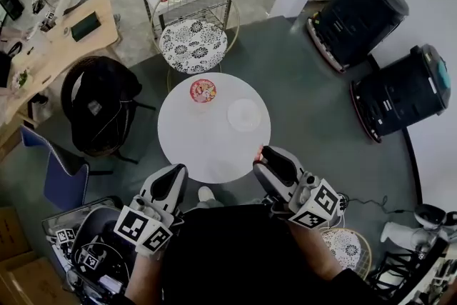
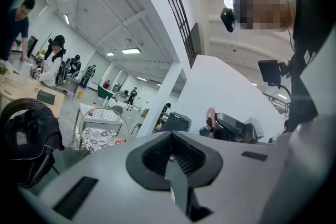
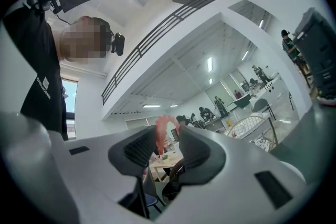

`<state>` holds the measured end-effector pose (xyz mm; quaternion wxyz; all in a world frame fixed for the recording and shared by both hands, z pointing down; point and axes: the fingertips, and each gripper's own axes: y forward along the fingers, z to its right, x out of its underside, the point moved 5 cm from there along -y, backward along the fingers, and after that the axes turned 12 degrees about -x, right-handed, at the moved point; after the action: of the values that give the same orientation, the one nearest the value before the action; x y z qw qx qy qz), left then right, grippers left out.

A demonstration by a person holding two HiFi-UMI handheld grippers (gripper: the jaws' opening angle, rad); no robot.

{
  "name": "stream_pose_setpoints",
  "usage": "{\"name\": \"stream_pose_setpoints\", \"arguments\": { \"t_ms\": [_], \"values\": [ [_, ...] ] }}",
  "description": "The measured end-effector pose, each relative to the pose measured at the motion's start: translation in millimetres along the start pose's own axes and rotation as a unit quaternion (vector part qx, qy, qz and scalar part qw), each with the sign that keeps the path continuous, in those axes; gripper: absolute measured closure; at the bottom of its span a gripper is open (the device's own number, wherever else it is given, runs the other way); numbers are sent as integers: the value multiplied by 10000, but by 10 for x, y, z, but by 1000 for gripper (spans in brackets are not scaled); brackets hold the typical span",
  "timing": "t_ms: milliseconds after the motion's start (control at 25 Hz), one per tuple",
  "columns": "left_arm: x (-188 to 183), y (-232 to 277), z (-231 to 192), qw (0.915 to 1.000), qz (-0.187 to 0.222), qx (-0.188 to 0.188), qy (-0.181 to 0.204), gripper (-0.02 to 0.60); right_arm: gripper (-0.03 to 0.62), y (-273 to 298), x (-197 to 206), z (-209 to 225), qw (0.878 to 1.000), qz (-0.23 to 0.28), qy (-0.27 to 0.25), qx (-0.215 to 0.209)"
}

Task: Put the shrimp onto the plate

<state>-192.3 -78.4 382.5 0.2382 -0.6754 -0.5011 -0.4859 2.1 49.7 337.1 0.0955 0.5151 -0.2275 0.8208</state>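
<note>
A pink shrimp (image 3: 161, 128) sticks up between the pads of my right gripper (image 3: 164, 147), which is shut on it. In the head view that gripper (image 1: 265, 156) hovers at the near right edge of the round white table (image 1: 207, 146), and the shrimp (image 1: 258, 152) shows at its tip. The clear plate (image 1: 244, 114) lies on the table beyond it. My left gripper (image 1: 176, 173) hangs at the table's near left edge, its jaws closed together with nothing in them (image 2: 171, 161). The left gripper view also catches the shrimp (image 2: 211, 119) in the right gripper.
A small bowl with a red patterned top (image 1: 203, 91) stands on the table's far side. Behind the table is a wire chair with a flowered cushion (image 1: 194, 41). A black chair with a jacket (image 1: 100, 107) is on the left, and two black machines (image 1: 396, 93) on the right.
</note>
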Motion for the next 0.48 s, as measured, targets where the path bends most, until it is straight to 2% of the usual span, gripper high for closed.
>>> {"name": "stream_pose_setpoints", "arguments": {
  "t_ms": [480],
  "values": [
    [36, -76, -123, 9997, 74, -132, -180, 575, 448, 186, 26, -30, 9997, -243, 2, -82]
  ]
}}
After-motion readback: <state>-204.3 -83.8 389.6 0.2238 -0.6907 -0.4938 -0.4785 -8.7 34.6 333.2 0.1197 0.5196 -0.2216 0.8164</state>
